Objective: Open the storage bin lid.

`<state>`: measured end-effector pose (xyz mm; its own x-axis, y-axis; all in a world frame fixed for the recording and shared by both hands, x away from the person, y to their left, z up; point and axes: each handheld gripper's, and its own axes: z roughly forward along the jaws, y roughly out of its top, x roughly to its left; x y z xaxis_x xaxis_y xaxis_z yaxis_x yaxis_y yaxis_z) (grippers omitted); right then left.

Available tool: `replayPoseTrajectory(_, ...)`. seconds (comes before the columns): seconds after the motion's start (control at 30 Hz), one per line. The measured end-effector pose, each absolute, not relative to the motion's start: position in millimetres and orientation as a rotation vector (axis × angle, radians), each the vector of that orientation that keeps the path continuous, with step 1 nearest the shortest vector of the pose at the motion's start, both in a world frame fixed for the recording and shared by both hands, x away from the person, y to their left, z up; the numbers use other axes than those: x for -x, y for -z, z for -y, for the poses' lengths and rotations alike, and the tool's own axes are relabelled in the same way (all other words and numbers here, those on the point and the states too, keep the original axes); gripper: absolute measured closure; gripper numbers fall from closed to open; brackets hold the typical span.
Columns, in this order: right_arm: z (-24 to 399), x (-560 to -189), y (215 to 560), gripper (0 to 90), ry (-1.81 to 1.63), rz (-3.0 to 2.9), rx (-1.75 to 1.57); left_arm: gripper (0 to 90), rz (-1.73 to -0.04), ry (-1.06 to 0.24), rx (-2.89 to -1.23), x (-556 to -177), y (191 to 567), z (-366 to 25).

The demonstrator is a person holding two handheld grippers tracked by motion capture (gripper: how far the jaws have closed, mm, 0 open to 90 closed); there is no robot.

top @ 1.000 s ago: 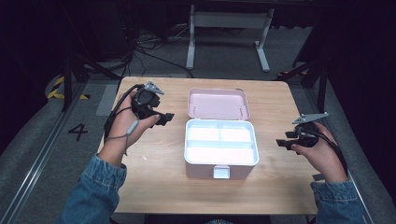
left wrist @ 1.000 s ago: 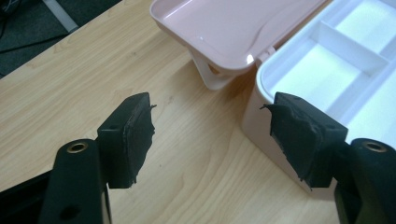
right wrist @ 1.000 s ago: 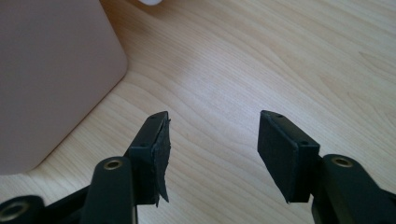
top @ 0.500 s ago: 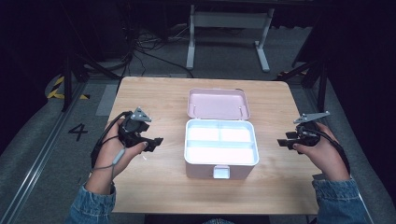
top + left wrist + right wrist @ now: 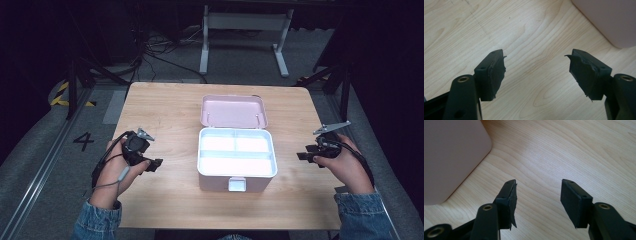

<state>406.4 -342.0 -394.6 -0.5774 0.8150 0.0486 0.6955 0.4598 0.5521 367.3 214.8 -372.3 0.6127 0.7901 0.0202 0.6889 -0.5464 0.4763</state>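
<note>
From the high view, I see the open pink storage box (image 5: pixel 236 159) at mid-table, the left gripper (image 5: pixel 150 164) and right gripper (image 5: pixel 306 156) flanking it. In the left gripper view my jaws have just been widening, nothing between them. In the right gripper view they stand spread, empty. The box looks light, rigid and slick; I'd take its lid (image 5: pixel 234 111) edge.

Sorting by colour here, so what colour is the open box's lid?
Pale pink lid, clearest in the high view.

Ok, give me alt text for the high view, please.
An open pink box sits mid-table, its lid tipped back and its white tray looking empty. A person's left hand-held gripper and right hand-held gripper flank it, jaws open, holding nothing.
</note>
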Motion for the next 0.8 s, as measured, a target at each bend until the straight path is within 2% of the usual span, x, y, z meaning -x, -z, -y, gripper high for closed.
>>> replayPoseTrajectory(0.23, 346, -408, 399, 46.8, -0.745, -2.486, -1.332, 26.0, -1.252, -0.308, -2.487, -372, 390, -222)
replayPoseTrajectory(0.3, 347, -407, 400, 46.6, -0.753, -2.495, -1.348, 23.4, -1.288, -0.264, -2.472, -374, 396, -225)
replayPoseTrajectory(0.8, 353, -403, 406, 45.2, -0.754, -2.520, -1.376, 21.4, -1.355, -0.216, -2.558, -382, 417, -233)
